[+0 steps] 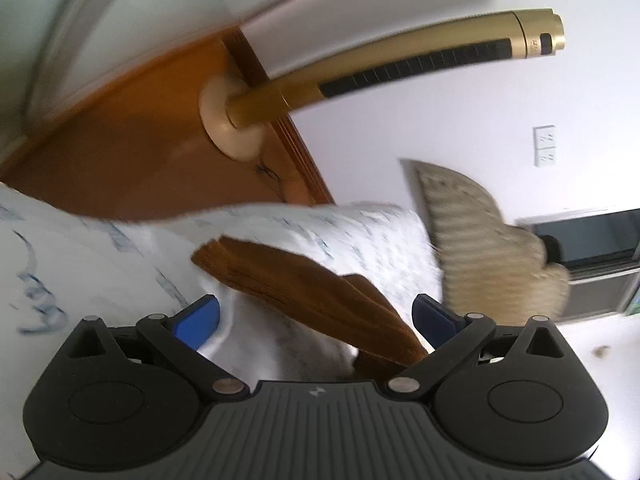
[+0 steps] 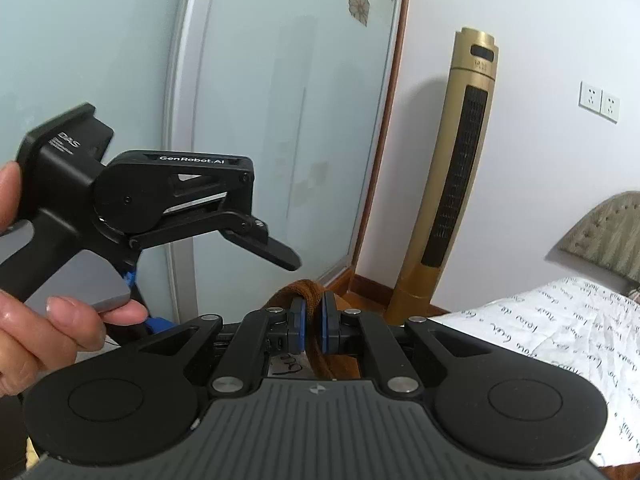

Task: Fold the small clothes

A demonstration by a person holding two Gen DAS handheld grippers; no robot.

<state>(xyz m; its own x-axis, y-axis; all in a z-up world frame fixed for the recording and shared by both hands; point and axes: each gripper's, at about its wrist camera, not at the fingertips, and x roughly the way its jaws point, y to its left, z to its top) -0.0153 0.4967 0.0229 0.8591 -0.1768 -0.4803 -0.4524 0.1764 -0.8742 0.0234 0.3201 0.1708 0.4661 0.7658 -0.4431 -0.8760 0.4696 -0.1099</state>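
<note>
Covering the bed is a white sheet printed with blue handwriting (image 1: 92, 256), the biggest thing in view. Behind it stand a frosted glass door with a brown wooden frame (image 2: 280, 120) and a tall gold tower fan with a black grille (image 2: 460, 184). A padded beige headboard (image 2: 600, 236) sits at the right edge. Brown ribbed knit garment (image 1: 320, 292) hangs over the sheet, stretched in front of the left tool (image 1: 316, 320), whose blue pads stand wide, nothing pinched. Right tool (image 2: 313, 320) is clamped narrow on a bunched edge of that garment. A hand (image 2: 44, 328) grips the left tool's handle.
</note>
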